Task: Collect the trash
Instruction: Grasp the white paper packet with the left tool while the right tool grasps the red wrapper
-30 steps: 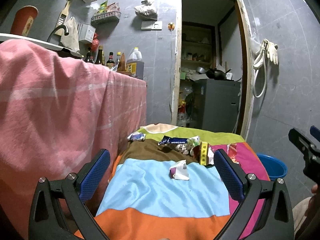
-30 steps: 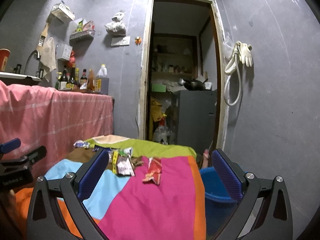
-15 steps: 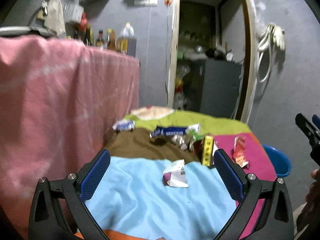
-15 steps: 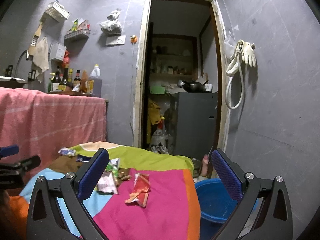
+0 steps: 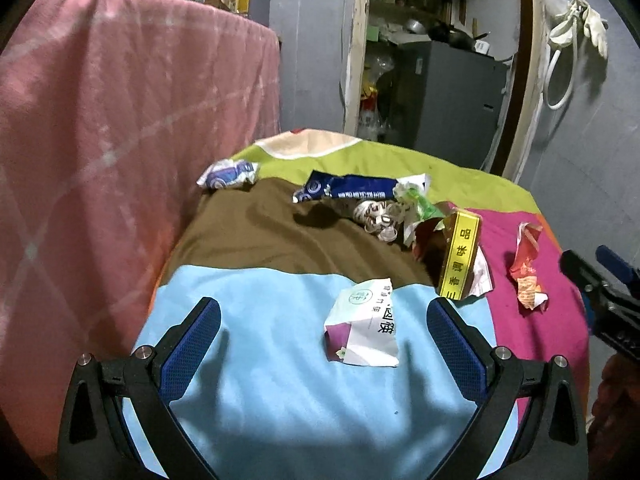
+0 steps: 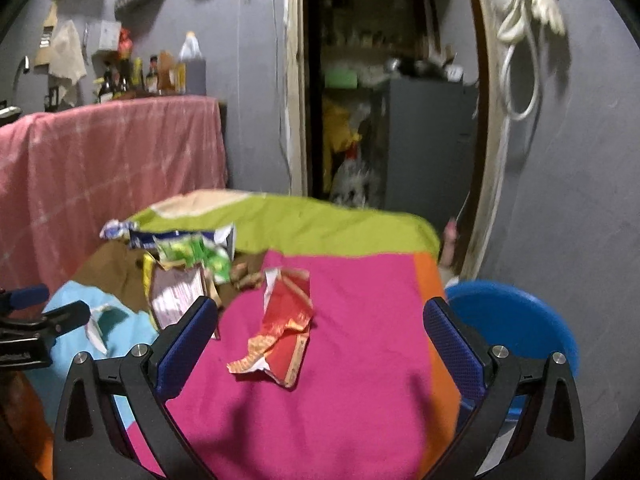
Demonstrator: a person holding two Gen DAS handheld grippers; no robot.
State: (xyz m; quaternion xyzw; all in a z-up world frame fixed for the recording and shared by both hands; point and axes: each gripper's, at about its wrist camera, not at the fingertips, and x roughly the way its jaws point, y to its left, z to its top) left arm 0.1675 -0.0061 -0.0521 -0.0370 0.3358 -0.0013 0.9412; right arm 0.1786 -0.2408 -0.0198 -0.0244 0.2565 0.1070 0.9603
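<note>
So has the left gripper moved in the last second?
Yes. The left gripper has dipped forward and down toward the white and purple wrapper; the doorway sits higher in its view.

Left gripper (image 5: 323, 332): black frame, silver screws. Right gripper (image 6: 320, 334) looks identical. Both jaws carry blue textured pads (image 5: 191, 348).

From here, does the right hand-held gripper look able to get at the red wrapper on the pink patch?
Probably yes. The right hand-held gripper is open, and the red wrapper lies alone on the pink cloth directly between its fingers, with nothing in the way.
</note>
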